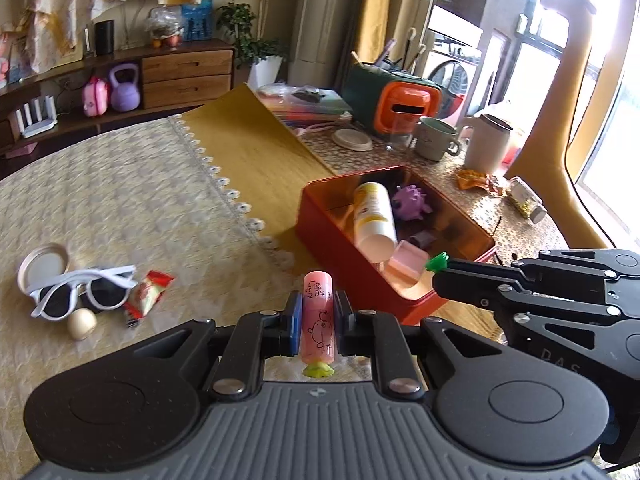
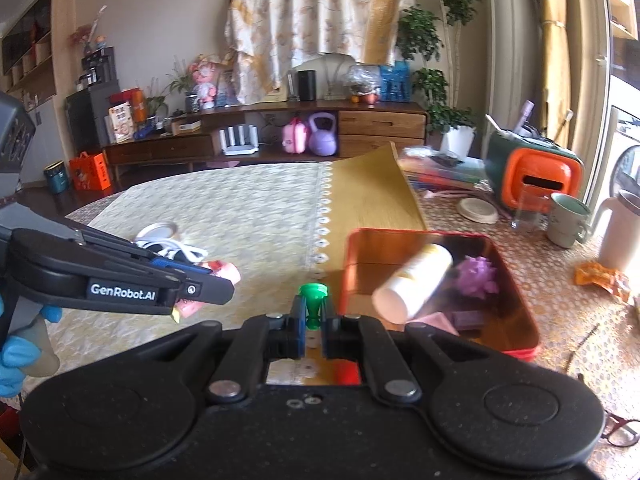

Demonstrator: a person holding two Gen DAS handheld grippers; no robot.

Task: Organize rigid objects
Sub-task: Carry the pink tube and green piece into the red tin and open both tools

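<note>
Left gripper (image 1: 318, 322): clamped on pink tube (image 1: 318, 318), held upright between blue pads, yellow-green cap at bottom end, printed characters and cartoon on side.
Right gripper (image 2: 314, 322): closed tight on small green piece (image 2: 313, 304), flared top poking above pads.
Red tin (image 1: 340, 236): open, on table, just ahead and right of left gripper; right gripper's tip over its near corner in left view.
Inside tin: white bottle (image 1: 374, 216) lying slanted, purple spiky ball (image 1: 412, 202) behind it, pink block (image 1: 406, 262) at near end.
Left on cloth (image 1: 120, 200): sunglasses (image 1: 84, 292), round lid (image 1: 44, 268) touching them, red wrapper (image 1: 150, 292) beside, cream ball (image 1: 82, 324) nearby.
Behind tin: mug (image 1: 434, 138), white jug (image 1: 488, 148), orange-green box (image 1: 400, 108).
Hand: blue glove (image 2: 16, 356) at left edge of right view.
</note>
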